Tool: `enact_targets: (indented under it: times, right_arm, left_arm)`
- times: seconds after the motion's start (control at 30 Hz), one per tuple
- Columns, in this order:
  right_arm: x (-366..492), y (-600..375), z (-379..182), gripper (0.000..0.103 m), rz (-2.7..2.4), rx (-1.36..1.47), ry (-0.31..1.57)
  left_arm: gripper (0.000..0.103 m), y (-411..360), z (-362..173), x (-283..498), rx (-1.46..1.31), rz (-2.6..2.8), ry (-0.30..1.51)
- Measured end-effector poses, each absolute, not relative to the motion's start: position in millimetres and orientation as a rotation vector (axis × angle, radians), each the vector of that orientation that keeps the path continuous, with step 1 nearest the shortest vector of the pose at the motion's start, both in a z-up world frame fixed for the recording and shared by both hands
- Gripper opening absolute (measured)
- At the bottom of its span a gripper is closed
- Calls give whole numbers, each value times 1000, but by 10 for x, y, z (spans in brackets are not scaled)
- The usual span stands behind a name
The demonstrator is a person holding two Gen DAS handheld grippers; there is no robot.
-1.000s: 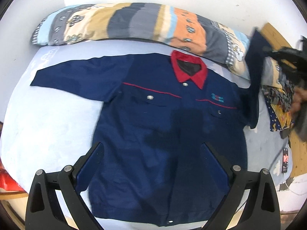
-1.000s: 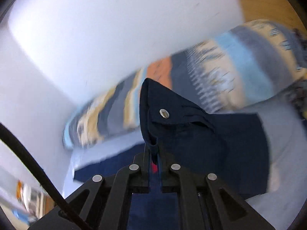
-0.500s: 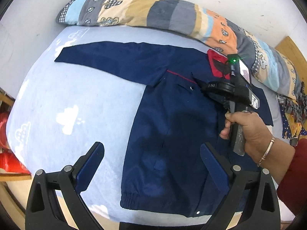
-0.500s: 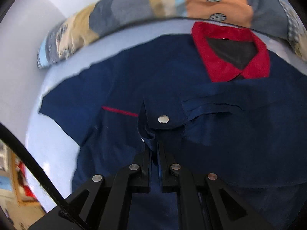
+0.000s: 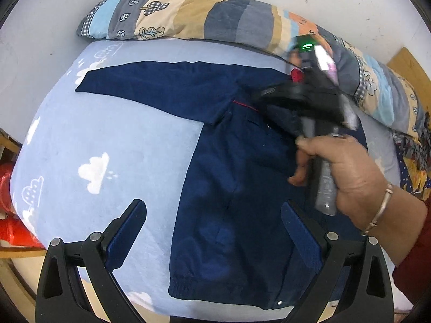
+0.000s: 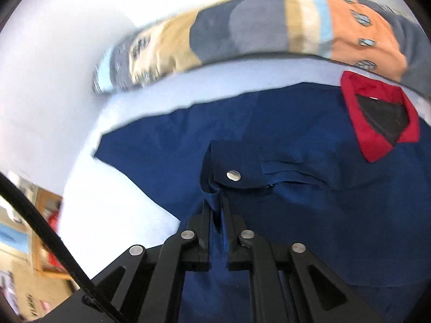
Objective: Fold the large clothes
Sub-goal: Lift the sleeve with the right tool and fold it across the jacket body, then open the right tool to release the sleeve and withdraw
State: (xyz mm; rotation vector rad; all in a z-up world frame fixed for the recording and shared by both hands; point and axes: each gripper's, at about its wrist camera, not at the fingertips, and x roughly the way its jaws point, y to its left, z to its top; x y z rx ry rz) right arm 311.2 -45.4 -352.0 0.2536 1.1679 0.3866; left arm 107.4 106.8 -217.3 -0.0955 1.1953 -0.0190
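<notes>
A navy jacket (image 5: 237, 188) with a red collar (image 6: 377, 145) lies flat on the bed, its left sleeve (image 5: 161, 86) stretched out. The other sleeve is folded across the chest. Its cuff (image 6: 234, 167), with a metal snap, sits between the tips of my right gripper (image 6: 216, 202). The jaws are opening, and the cloth is still pinched in the narrow gap. In the left wrist view a hand (image 5: 350, 167) holds that blurred right gripper (image 5: 269, 94) over the chest. My left gripper (image 5: 212, 206) hovers open above the lower jacket, holding nothing.
A light blue sheet with white clouds (image 5: 107, 148) covers the bed. A striped patterned quilt roll (image 5: 215, 18) lies along the white wall. Patterned cloth (image 5: 414, 167) and a wooden board (image 5: 406, 64) are at the right. A red object (image 5: 8, 215) sits past the left edge.
My right gripper swung the sleeve from up in the air down across the jacket's chest. The left gripper drifted left at first and has since stayed put, open.
</notes>
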Motion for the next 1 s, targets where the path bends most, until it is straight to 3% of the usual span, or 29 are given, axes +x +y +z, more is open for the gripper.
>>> enact_targets:
  times: [0.03, 0.07, 0.17, 0.27, 0.5, 0.57, 0.6, 0.67, 0.73, 0.8, 0.83, 1.0]
  right_arm:
    - [3129, -410, -3648, 42, 402, 244, 1229]
    - [3109, -395, -3710, 49, 413, 244, 1280]
    - [2984, -660, -3551, 51, 458, 323, 1220]
    - [2787, -1286, -3237, 65, 343, 261, 1075]
    - [2706, -2899, -3481, 67, -243, 139, 1077]
    - [2773, -3167, -3761, 67, -310, 152, 1172]
    - [2839, -3239, -4093, 67, -304, 139, 1311]
    - [2842, -3250, -4387, 67, -249, 149, 1405]
    - [2887, -3234, -4319, 64, -277, 122, 1407]
    - [2890, -3092, -3978, 63, -276, 152, 1280]
    - [2902, -2934, -3814, 70, -218, 177, 1216]
    - [3047, -1879, -3782, 72, 84, 120, 1202]
  left_arm:
    - [100, 1068, -2182, 1079, -101, -17, 1201]
    - [100, 1064, -2187, 1086, -105, -14, 1206]
    - [100, 1048, -2185, 1089, -102, -21, 1193]
    - [100, 1055, -2230, 1106, -98, -29, 1194]
    - [100, 1103, -2285, 1189, -119, -25, 1196]
    - [100, 1114, -2304, 1211, -116, -21, 1197]
    - [100, 1131, -2319, 1232, -121, -15, 1198]
    - [100, 1169, -2352, 1281, -128, 0, 1201]
    - [100, 1210, -2371, 1334, -136, 13, 1200]
    - [100, 1284, -2380, 1399, -148, 32, 1190]
    - [100, 1310, -2385, 1417, -155, 37, 1189]
    - [100, 1515, -2453, 1575, -216, 90, 1208]
